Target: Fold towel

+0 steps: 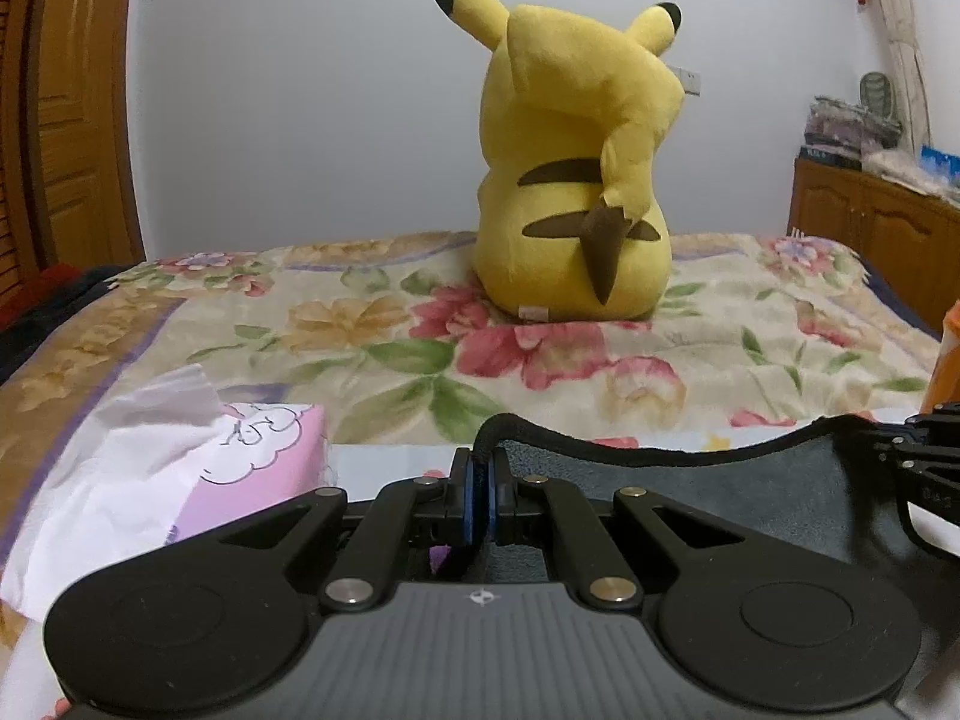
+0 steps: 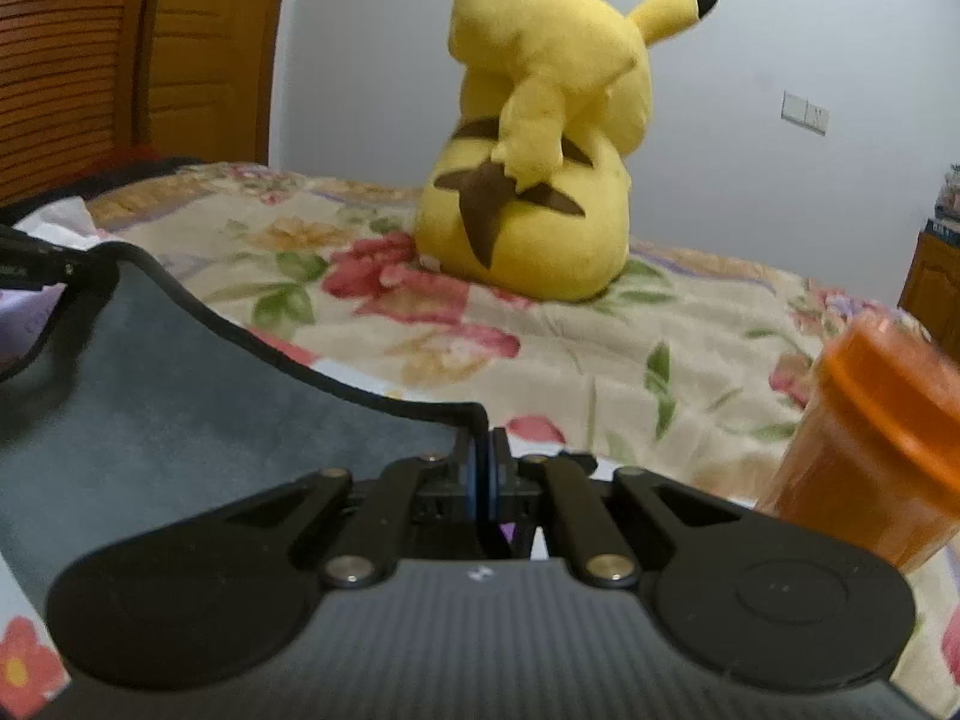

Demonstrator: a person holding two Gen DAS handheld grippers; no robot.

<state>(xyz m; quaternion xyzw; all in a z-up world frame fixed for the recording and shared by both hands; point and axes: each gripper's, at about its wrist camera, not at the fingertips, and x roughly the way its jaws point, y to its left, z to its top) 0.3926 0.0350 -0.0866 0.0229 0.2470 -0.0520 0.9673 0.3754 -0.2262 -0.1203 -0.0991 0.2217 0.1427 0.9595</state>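
The towel (image 1: 732, 492) is a grey cloth with a black hem, held up over a bed. My left gripper (image 1: 480, 468) is shut on its left corner, the hem looping just above the blue pads. My right gripper (image 2: 483, 456) is shut on the towel's right corner (image 2: 180, 396). The cloth sags between the two grippers. The right gripper's linkage shows at the right edge of the left wrist view (image 1: 918, 444), and the left gripper's linkage shows at the left edge of the right wrist view (image 2: 36, 264).
A flowered bedspread (image 1: 420, 336) covers the bed. A yellow Pikachu plush (image 1: 576, 180) sits at the far side. A pink tissue box (image 1: 240, 468) lies to the left. An orange plastic jar (image 2: 870, 450) stands close on the right. A wooden cabinet (image 1: 876, 228) stands far right.
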